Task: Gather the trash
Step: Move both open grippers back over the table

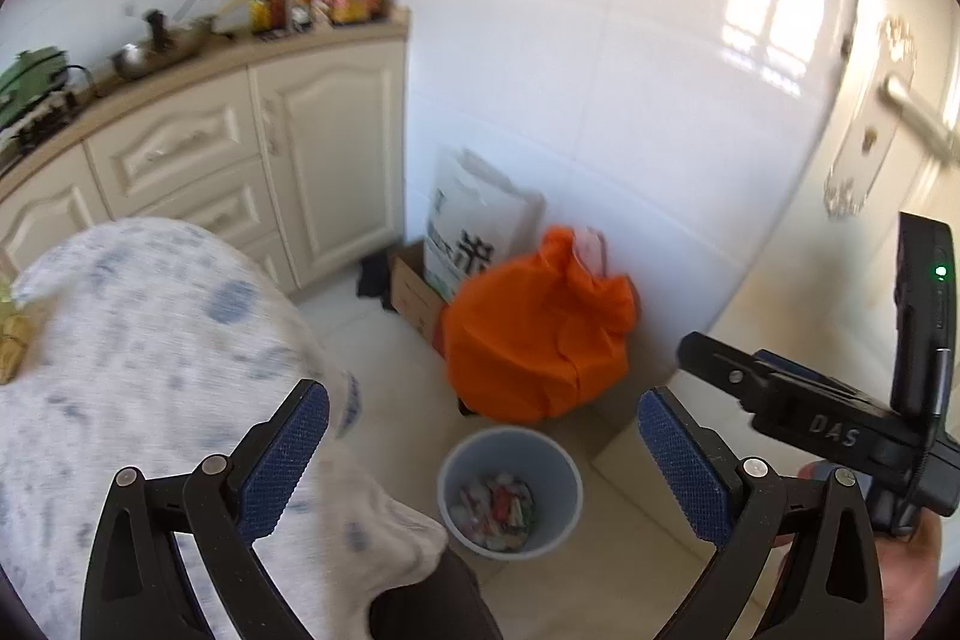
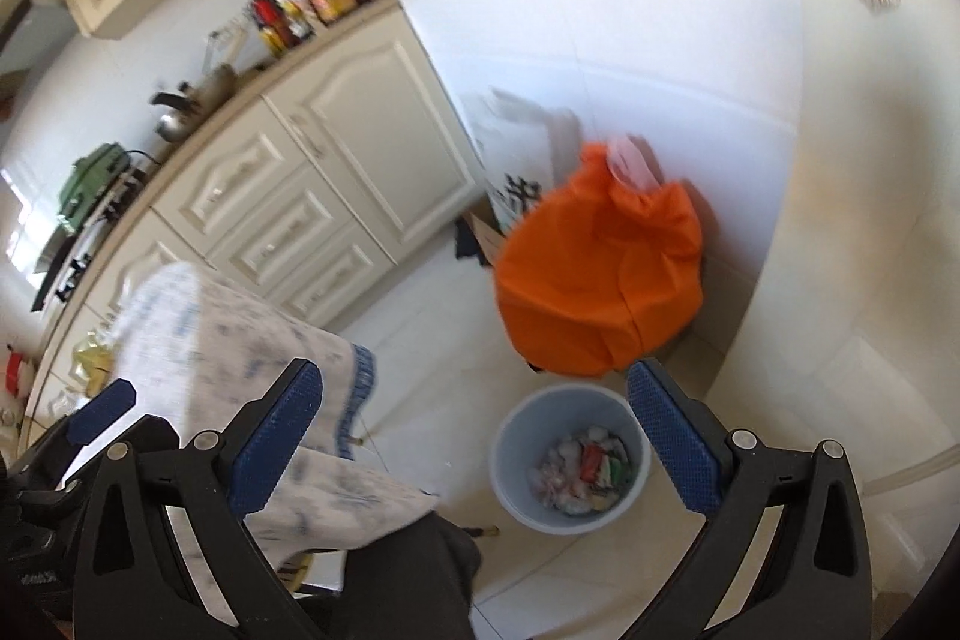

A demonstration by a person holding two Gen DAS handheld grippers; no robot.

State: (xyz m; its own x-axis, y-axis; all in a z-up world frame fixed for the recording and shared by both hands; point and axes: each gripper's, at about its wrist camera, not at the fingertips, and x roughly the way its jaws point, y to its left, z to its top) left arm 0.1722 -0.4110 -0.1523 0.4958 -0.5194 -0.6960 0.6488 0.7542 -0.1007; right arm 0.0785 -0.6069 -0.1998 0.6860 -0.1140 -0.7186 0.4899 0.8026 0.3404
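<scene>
A: Both sets of fingers wide apart, nothing btwn them. Left gripper [image 1: 483, 454] and right gripper [image 2: 474, 436] both empty, pointed down over the floor.

B: Trash location?

A: In the bin [image 1: 510, 490], small round pale-blue plastic bucket on the tile floor, just in front of the orange bag [image 1: 537, 334]. Crumpled wrappers [image 1: 497, 507] sit at the bottom, red/green/white mix; right wrist view shows the same bin [image 2: 570, 457] w/ the same pile.

B: Risks?

A: Judgement only: bin looks light, smooth-walled, so a bump from a finger could tip or slide it on glossy tile. Cloth-covered table [image 1: 150, 340] hangs close to the left side; the drape could snag a finger on the next reach. Frames are motion-blurred, so aim at small scraps may be off.

B: Materials?

A: Finger pads [image 1: 288, 460] are blue w/ knurled texture, on black rigid arms. Tablecloth is white w/ blue flecks, soft, folded edge. Orange bag is thin, crinkly, bulging and rounded. Cardboard box [image 1: 414, 295] and a white printed sack [image 1: 474, 220] are behind it, against the shiny white tiled wall. Cream cabinets [image 1: 288, 160] have moulded panel doors.
</scene>
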